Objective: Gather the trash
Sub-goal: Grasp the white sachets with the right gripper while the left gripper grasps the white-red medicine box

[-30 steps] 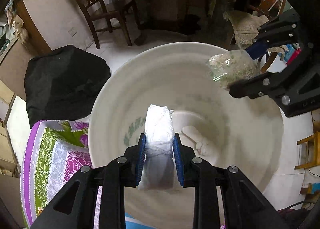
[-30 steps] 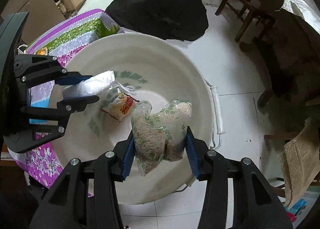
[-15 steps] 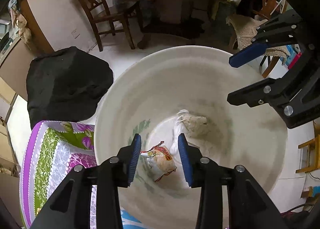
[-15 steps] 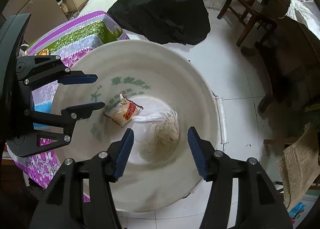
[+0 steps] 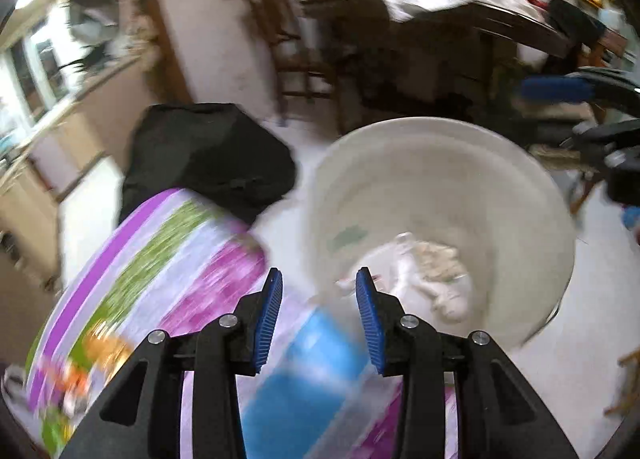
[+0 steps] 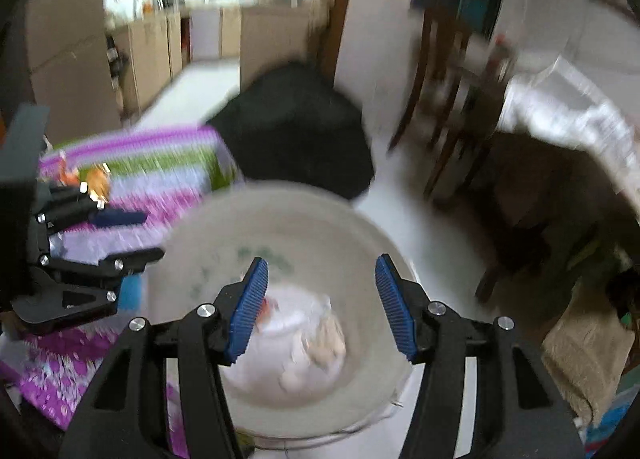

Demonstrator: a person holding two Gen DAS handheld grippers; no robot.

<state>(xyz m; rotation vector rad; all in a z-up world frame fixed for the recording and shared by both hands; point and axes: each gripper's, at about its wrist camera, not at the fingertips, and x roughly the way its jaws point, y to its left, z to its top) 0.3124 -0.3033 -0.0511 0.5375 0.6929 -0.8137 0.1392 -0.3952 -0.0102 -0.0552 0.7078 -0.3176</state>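
A large white basin [image 5: 440,163] [image 6: 344,227] stands on the floor with several trash bags in its bottom: a white bag and a clear bag of grain [image 5: 436,263] [image 6: 320,339]. My left gripper [image 5: 319,315] is open and empty, above the edge of the flowered table beside the basin's left rim. It also shows in the right wrist view [image 6: 124,237]. My right gripper [image 6: 320,307] is open and empty, raised above the basin. Both views are blurred by motion.
A table with a purple, green and blue flowered cloth [image 5: 160,279] [image 6: 152,187] stands left of the basin, with small orange items [image 6: 96,179] on it. A black bag [image 5: 208,163] lies behind on the floor. Wooden chairs [image 5: 296,59] and a dark table [image 5: 460,39] stand beyond.
Both grippers dropped their bags into the basin and now stand open. Both have pulled up and back, the left one swinging left over the flowered table.
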